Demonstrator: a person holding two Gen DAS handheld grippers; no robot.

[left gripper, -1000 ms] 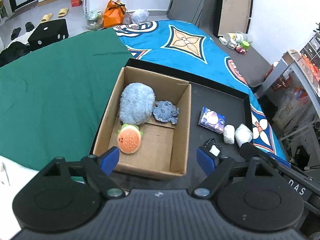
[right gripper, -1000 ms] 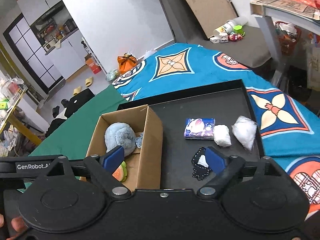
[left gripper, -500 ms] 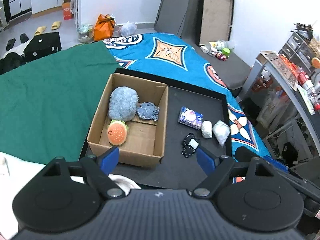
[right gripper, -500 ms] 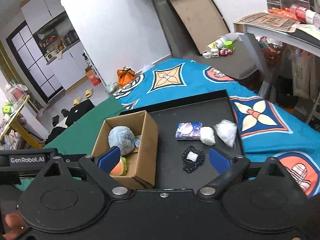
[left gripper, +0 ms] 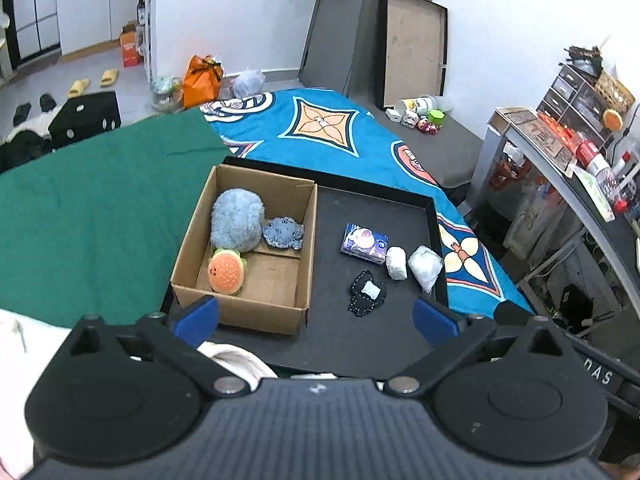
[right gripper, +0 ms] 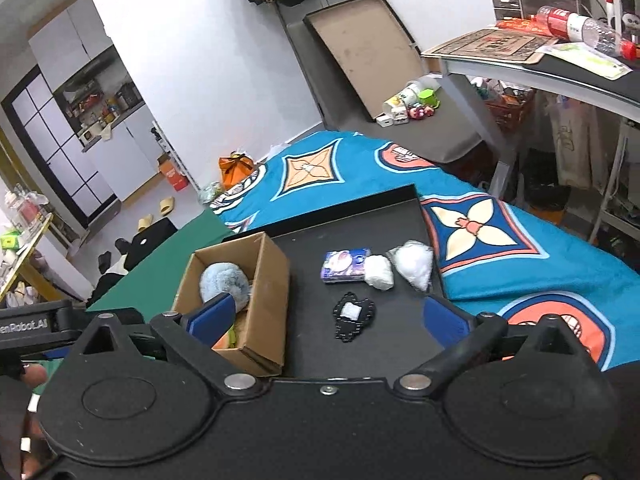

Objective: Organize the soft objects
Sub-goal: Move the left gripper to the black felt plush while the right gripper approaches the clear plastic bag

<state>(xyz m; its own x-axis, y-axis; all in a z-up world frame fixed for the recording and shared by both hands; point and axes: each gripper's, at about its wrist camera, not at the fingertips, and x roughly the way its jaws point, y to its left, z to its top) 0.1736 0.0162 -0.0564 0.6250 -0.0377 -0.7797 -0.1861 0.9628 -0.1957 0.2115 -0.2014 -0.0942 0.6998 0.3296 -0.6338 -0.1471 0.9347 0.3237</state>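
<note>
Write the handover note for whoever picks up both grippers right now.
Left gripper: empty, jaws opening wide.
Right gripper: empty, jaws opening wide.
Cardboard box on the black tray holds the blue fluffy plush, small blue plush and burger plush: done.
Left on the tray beside the box: tissue pack, two white wrapped bundles, black pouch. Box these next, if they count as soft.
</note>
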